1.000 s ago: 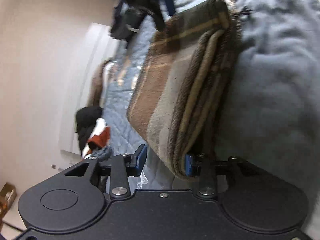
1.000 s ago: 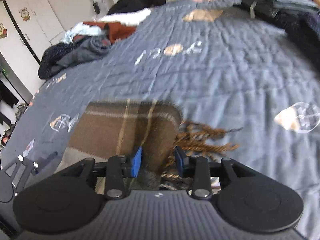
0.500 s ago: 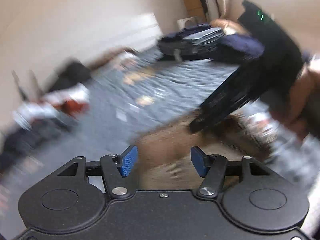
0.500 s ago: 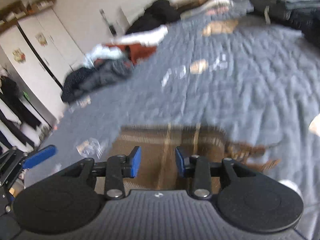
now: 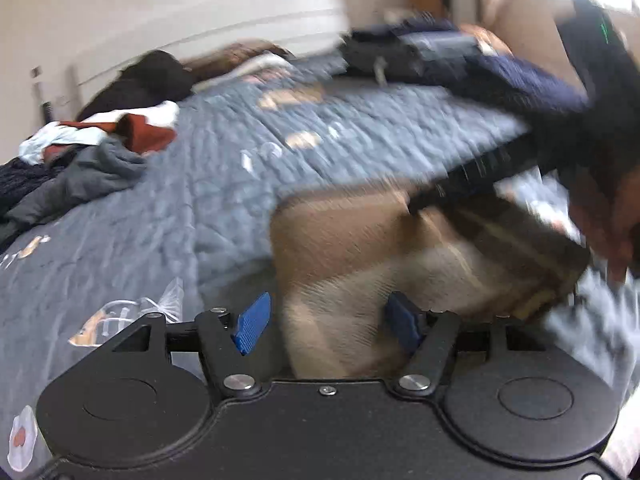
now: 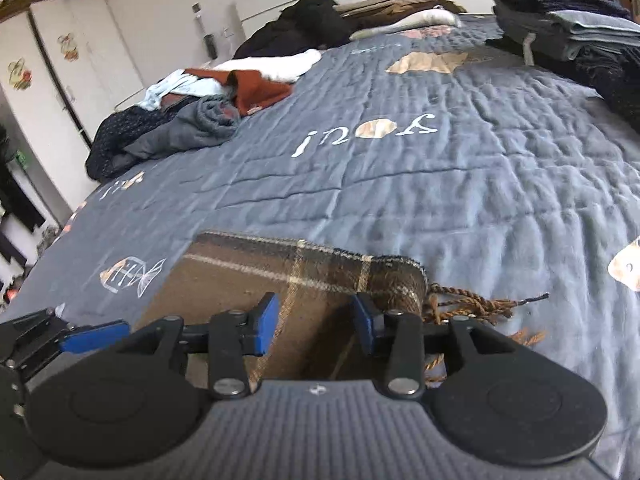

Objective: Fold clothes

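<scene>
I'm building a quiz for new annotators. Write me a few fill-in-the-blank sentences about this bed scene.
1. The folded plaid scarf lies on a ____ quilt.
2. The scarf's twisted ____ trails toward the right in the right wrist view.
3. Both grippers' finger pads are ____ in colour.
4. A rust-red garment sits in the unfolded ____ at far left.

Missing words: blue-grey; fringe; blue; pile

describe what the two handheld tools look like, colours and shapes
Both are black. The left tool has a smooth body, the right tool a grey ribbed top. Each carries two round discs, silver pivot screws and linkage arms ending in blue ribbed pads.
</scene>
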`<act>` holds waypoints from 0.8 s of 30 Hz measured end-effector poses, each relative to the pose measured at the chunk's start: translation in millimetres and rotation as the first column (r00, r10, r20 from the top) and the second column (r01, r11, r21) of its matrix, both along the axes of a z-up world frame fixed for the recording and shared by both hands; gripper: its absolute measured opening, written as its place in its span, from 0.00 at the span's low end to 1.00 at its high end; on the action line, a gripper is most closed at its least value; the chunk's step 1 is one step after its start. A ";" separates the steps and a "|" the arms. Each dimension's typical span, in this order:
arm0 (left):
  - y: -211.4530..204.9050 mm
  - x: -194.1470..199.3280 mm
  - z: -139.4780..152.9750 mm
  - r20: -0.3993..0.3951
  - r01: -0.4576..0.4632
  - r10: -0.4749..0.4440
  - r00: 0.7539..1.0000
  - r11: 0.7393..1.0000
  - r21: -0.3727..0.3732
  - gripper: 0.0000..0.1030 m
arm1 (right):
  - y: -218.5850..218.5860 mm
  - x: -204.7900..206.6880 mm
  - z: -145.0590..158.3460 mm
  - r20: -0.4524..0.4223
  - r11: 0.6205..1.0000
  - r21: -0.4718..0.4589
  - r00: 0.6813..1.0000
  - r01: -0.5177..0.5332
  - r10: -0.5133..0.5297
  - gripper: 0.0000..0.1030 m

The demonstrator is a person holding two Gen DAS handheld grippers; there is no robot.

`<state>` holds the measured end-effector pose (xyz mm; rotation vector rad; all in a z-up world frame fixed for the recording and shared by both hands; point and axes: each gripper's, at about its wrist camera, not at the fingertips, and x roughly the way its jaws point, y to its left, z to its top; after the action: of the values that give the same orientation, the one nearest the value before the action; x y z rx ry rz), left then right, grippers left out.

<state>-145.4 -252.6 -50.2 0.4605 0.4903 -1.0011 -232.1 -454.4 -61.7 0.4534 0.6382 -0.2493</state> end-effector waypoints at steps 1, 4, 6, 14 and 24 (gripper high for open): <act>1.0 1.8 5.5 -0.010 0.002 -0.002 1.000 1.000 -0.021 0.62 | -0.7 0.4 -0.6 0.002 1.000 0.004 1.000 0.005 -0.005 0.40; -2.8 12.5 17.5 -0.073 0.004 -0.009 0.997 0.998 -0.064 0.62 | -2.6 2.7 2.7 -0.010 1.000 0.016 1.000 0.011 -0.011 0.41; -8.4 27.7 18.1 -0.146 -0.021 0.009 0.989 0.996 -0.083 0.62 | -4.8 2.9 7.5 -0.016 0.999 0.031 1.000 0.018 -0.018 0.42; -23.6 98.3 -3.3 -0.492 -0.117 0.056 0.869 0.989 -0.094 0.68 | -17.2 -5.8 17.6 -0.001 0.997 0.055 0.998 0.056 -0.056 0.42; -45.9 111.6 -29.8 -0.647 -0.066 -0.029 0.762 0.990 -0.122 0.80 | -17.0 2.7 7.9 -0.030 0.998 0.016 0.998 0.063 -0.063 0.43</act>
<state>-33.8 -298.5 -80.0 -0.0410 1.0411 -1.1603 -229.5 -471.4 -53.8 0.4878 0.6554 -0.3108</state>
